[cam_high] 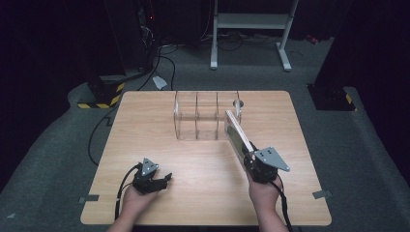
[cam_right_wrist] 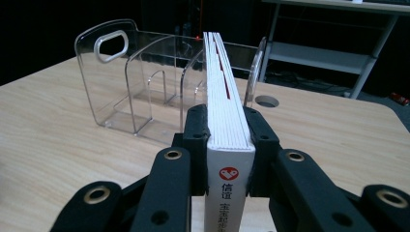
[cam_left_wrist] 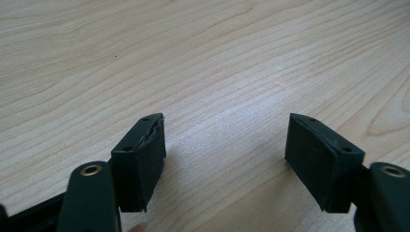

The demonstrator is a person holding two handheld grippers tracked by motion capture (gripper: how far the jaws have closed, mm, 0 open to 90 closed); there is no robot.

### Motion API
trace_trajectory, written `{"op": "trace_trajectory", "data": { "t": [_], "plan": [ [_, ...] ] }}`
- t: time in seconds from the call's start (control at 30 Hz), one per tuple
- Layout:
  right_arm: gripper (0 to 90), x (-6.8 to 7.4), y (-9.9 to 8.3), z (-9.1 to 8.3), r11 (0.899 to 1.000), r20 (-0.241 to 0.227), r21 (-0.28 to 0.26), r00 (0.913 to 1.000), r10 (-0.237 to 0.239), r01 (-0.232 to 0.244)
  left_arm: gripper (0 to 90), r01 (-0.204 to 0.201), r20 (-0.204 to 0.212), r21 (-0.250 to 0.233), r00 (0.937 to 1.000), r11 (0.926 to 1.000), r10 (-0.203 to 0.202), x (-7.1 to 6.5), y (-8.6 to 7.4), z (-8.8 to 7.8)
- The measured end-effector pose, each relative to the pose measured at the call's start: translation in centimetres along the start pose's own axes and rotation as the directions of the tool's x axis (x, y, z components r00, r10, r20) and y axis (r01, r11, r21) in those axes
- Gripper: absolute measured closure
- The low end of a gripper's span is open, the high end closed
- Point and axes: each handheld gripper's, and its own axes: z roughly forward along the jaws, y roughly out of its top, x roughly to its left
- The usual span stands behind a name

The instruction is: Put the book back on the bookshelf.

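Observation:
My right gripper is shut on a white book, held on edge with its far end close to the right end of a clear plastic file rack. In the right gripper view the jaws clamp both covers of the book, whose page edges face up, and the rack with its dividers stands just beyond and to the left. My left gripper rests low at the table's front left. Its pads stand apart over bare wood with nothing between them.
The wooden table has a round cable hole behind the rack's right end. A white metal stand and cables sit on the grey floor beyond the table.

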Motion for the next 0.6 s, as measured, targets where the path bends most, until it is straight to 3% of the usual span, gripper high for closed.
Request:
{"op": "trace_trajectory", "data": {
  "t": [0.6],
  "plan": [
    [75.4,0.0,1.8,3.5,1.000,0.028,0.000,0.9996,0.006,-0.006,30.9,-0.001,0.004,-0.004,1.0000,1.0000,0.001,0.0,0.0,0.0]
  ]
}}
